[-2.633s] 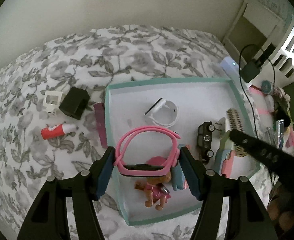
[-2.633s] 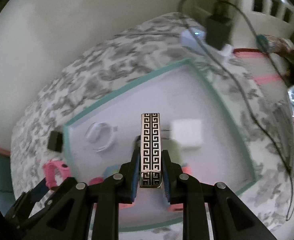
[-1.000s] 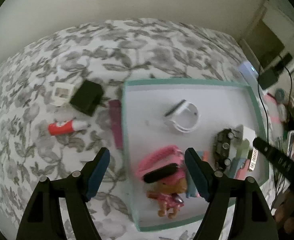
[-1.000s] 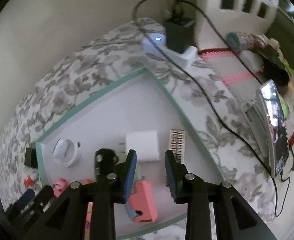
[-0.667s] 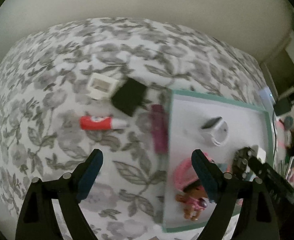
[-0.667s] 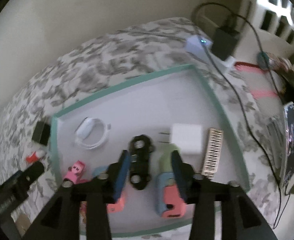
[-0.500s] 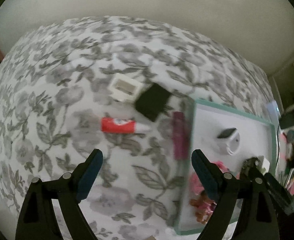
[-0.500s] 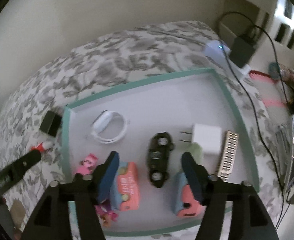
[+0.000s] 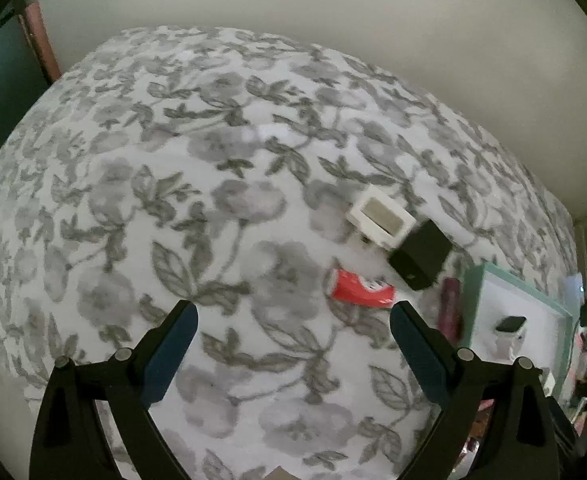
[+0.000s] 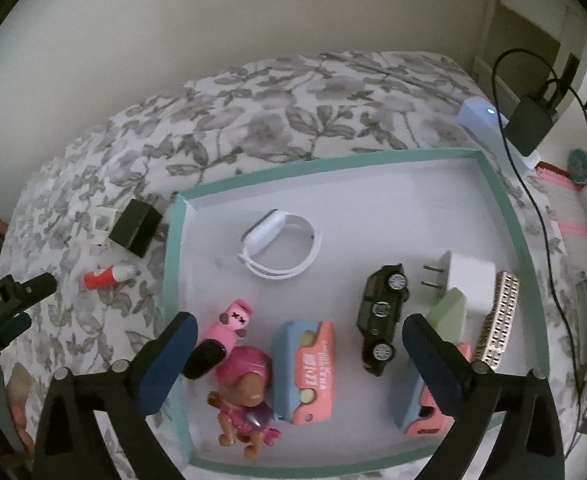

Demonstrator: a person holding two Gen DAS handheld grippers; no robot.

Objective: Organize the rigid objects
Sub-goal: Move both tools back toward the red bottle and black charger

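Note:
A teal-rimmed white tray [image 10: 511,216] lies on a floral bedspread. It holds a white band [image 10: 279,246], a black toy car [image 10: 381,314], a white plug [image 10: 467,280], a patterned bar [image 10: 499,316], a pink doll [image 10: 243,396], a pink watch [image 10: 225,330] and toy buses [image 10: 307,364]. My right gripper [image 10: 299,352] is open and empty above the tray. My left gripper [image 9: 293,342] is open and empty over the bedspread. Right of it lie a red tube [image 9: 359,288], a black box [image 9: 419,256], a white frame [image 9: 381,216] and a magenta stick [image 9: 449,306].
A power strip [image 10: 489,120] with a black adapter [image 10: 531,124] and cable sits past the tray's far right corner. Cluttered items line the right edge. A wall runs behind the bed. The tray's corner [image 9: 477,292] shows at the right of the left wrist view.
Both grippers let go of their loads in the tray, the pink watch and the patterned bar. The left gripper swung left over the bedspread; the right one opened wider and pulled back.

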